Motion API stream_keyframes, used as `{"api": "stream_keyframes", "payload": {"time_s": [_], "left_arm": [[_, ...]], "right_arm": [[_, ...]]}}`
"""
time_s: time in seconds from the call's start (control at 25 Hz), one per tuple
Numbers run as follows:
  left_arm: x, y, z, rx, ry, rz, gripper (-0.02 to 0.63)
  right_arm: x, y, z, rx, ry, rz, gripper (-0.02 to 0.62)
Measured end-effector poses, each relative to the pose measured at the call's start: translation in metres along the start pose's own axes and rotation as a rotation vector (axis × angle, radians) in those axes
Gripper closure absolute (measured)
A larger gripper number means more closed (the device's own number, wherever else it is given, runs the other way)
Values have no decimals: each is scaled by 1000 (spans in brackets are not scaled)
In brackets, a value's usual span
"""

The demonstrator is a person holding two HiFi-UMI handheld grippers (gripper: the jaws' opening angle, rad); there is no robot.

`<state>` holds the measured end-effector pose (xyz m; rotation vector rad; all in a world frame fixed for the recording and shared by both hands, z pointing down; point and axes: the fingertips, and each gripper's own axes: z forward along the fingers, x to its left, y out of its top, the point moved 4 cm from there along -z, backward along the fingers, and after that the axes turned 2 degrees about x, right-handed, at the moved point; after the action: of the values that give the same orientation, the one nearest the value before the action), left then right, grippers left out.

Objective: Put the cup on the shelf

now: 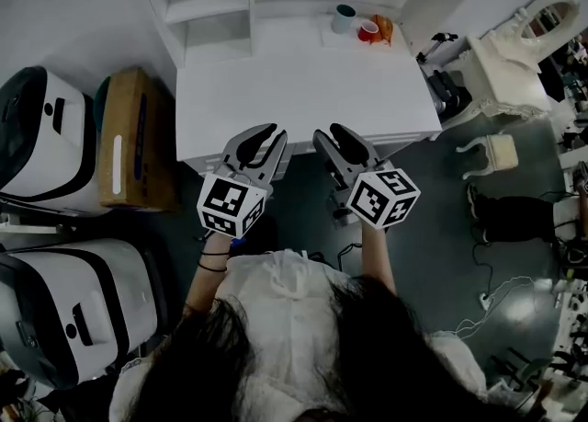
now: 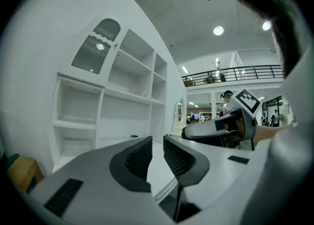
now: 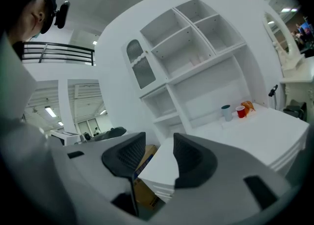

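Head view: both grippers sit at the desk (image 1: 303, 89) near edge, pointing at the shelf (image 1: 220, 2) on its far side. Left gripper (image 1: 260, 140) and right gripper (image 1: 338, 138) are side by side. Teal cup (image 1: 344, 17) and red cup (image 1: 368, 31) stand upright at the far edge, toward the right corner. Can't tell which one the task means.

Left gripper view: jaws nearly together with a slim gap, nothing between. Empty shelf bays ahead, no cup in sight.

Right gripper view: jaws partly apart, empty, only the desk's near corner seen through the gap. Both cups are well ahead and right of the jaw line.

Judgement: cups lie far-right of both tools and the right gripper is nearer. Their axes are vertical, so a level side grasp fits.
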<state>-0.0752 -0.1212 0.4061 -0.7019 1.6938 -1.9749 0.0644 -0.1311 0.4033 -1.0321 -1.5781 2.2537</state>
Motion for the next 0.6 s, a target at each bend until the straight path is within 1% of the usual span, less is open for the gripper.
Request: {"api": "stream_keyframes", "payload": {"time_s": [0.16, 0.44, 0.6], "left_arm": [[-32, -14, -10, 27, 26, -24, 534], [-86, -35, -28, 59, 75, -32, 534], [-109, -46, -42, 78, 100, -29, 534]], "right_arm": [[-1, -16, -31, 32, 5, -27, 420], [3, -45, -74, 75, 49, -47, 423], [7, -61, -91, 93, 67, -56, 430]]}}
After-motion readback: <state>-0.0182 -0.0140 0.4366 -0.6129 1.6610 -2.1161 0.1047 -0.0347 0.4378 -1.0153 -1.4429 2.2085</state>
